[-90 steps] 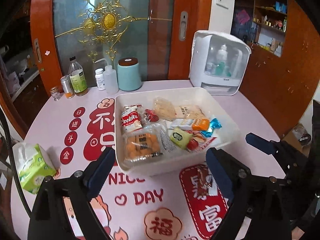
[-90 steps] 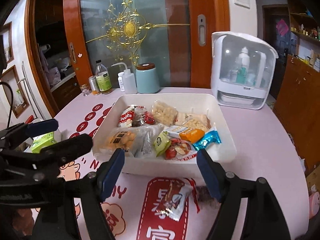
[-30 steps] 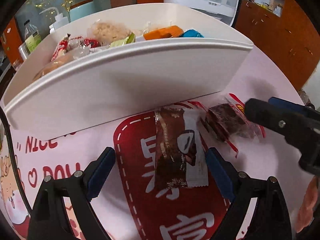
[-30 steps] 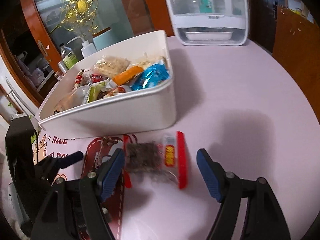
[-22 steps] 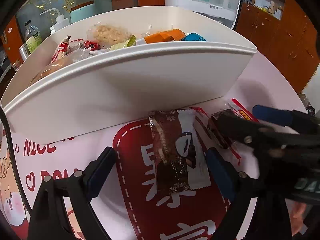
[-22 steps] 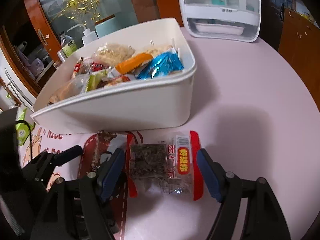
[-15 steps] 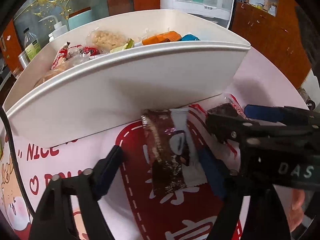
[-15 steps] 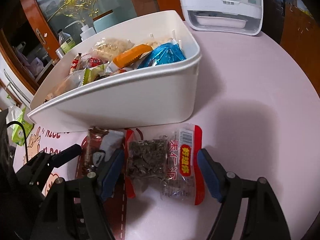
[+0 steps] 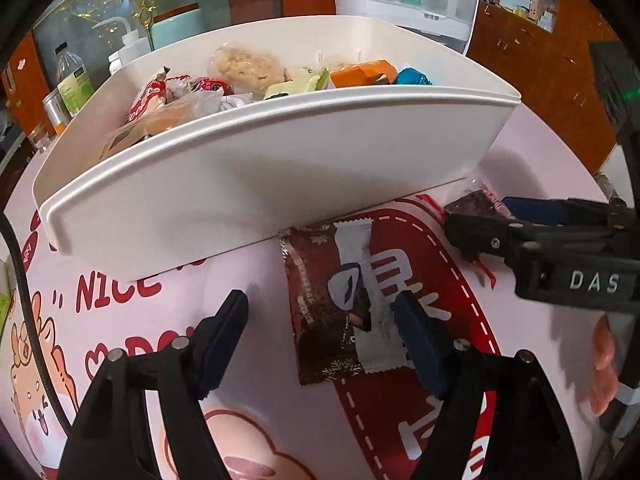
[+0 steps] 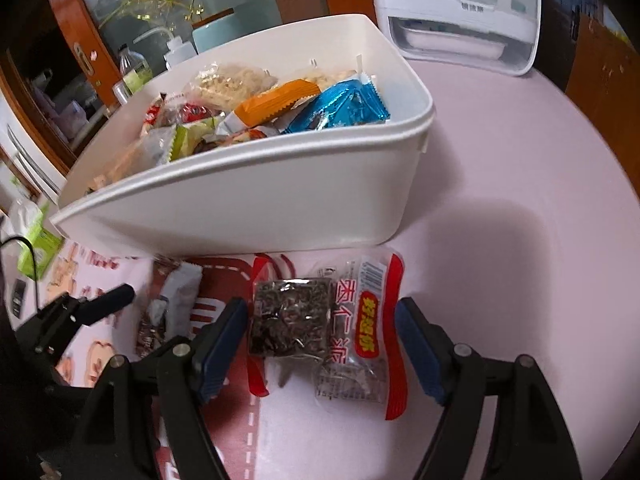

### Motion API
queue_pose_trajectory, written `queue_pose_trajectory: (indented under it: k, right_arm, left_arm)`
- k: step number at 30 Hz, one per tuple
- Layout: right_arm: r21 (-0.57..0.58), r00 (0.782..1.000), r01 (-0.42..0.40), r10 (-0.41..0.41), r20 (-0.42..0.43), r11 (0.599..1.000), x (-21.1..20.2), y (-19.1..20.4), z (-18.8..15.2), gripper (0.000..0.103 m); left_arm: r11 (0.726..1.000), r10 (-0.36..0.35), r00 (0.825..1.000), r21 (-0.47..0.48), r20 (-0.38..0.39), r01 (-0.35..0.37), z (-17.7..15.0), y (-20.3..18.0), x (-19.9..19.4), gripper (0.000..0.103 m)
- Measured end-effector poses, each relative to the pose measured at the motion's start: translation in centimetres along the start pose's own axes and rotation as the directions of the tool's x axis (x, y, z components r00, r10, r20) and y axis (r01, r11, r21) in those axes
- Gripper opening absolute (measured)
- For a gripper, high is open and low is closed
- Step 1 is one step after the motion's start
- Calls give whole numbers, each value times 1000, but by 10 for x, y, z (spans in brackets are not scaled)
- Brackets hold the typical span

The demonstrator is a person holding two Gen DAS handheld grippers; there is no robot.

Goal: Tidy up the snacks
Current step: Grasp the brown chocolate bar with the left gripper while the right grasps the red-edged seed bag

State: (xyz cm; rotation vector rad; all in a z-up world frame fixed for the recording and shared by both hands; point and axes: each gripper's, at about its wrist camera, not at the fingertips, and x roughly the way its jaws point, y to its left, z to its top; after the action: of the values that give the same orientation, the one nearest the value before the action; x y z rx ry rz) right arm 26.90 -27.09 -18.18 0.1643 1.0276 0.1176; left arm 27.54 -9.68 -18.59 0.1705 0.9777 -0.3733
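A white bin (image 9: 280,184) full of wrapped snacks stands on the pink table mat. In front of it lies a brown-and-white snack pack (image 9: 320,344). My left gripper (image 9: 318,300) straddles that pack, its jaws opening slightly, and only the right pad is near the wrapper's edge. A clear pack with red edges and dark contents (image 10: 340,320) lies to the right of it. My right gripper (image 10: 320,308) hangs open over this pack with a finger on each side and gaps to both. The right gripper (image 9: 478,205) also shows at the right of the left wrist view.
A white countertop appliance (image 10: 460,12) stands behind the bin. Bottles (image 9: 72,80) and a teal canister (image 9: 176,28) stand at the back left, and a green tissue pack (image 10: 32,240) lies at the far left. A person's hand (image 9: 604,360) holds the right gripper.
The left jaws have narrowed around the brown pack, which now lies left of where it did. The right gripper has come lower over the clear pack.
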Motion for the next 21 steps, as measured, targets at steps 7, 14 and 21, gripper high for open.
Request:
queue_pose_trajectory:
  k: [7, 14, 21]
  right_arm:
    - [-71, 999, 48, -50, -17, 996, 5, 14, -1, 79]
    - [-165, 987, 147, -157, -45, 975, 12, 31, -2, 79]
    - [-93, 991, 121, -126, -47, 988, -2, 12, -1, 21]
  left_arm:
    - [999, -27, 999, -28, -18, 26, 3, 9, 1, 78]
    - [1000, 26, 999, 7, -31, -26, 5, 0, 6, 78]
    - [999, 39, 999, 4, -34, -39, 11, -2, 8, 78]
